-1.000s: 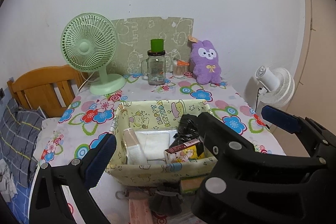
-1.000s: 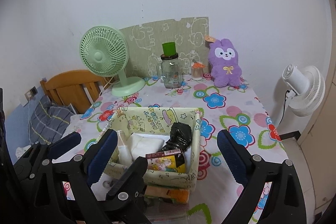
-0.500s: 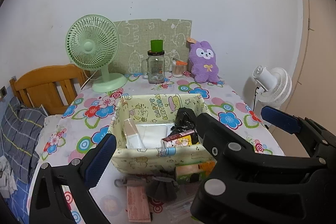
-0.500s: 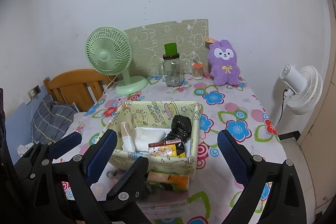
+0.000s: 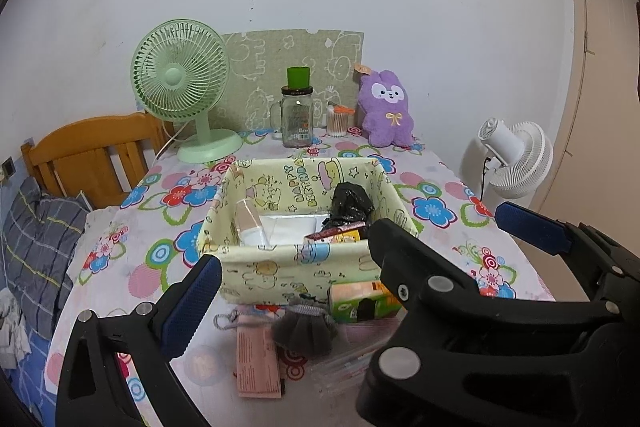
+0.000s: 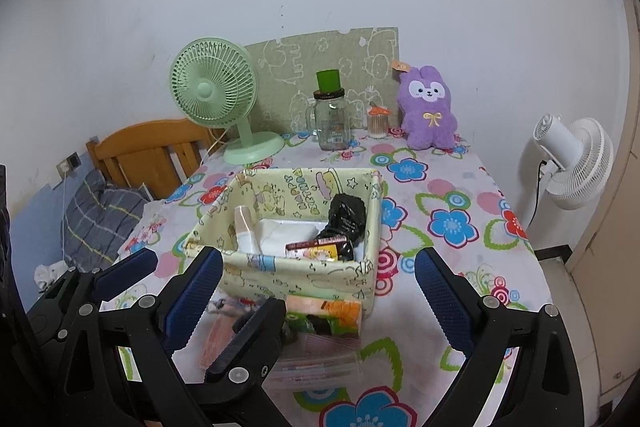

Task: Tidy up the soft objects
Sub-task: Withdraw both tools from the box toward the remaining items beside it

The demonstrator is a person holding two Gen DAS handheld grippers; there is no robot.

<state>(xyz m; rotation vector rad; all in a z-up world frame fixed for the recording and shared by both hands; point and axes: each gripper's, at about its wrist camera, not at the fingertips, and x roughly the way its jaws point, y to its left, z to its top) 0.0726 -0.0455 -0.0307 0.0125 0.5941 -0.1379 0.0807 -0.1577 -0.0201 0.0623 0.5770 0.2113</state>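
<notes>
A yellow-green fabric basket [image 5: 296, 267] [image 6: 304, 277] stands mid-table, holding a black bag [image 5: 350, 201], a white folded pack [image 5: 292, 227] and a snack box [image 5: 336, 235]. In front of it lie an orange-green tissue pack [image 5: 360, 301], a grey drawstring pouch [image 5: 304, 329] and a pink packet [image 5: 256, 359]. A purple plush rabbit [image 5: 386, 115] [image 6: 428, 119] sits against the far wall. My left gripper [image 5: 320, 291] and right gripper [image 6: 318, 267] both hang open over the near table edge, side by side and overlapping. Neither holds anything.
A green desk fan [image 5: 180, 87], a glass jar with a green cup on top [image 5: 297, 119] and a small swab jar [image 5: 337, 121] line the back. A white floor fan [image 5: 516, 159] stands off the right edge. A wooden headboard [image 5: 88, 151] and plaid pillow [image 5: 36, 227] are left.
Both grippers drew back and up from the basket. The tissue pack, pouch and packets in front of it came further into view. The jaws stayed open.
</notes>
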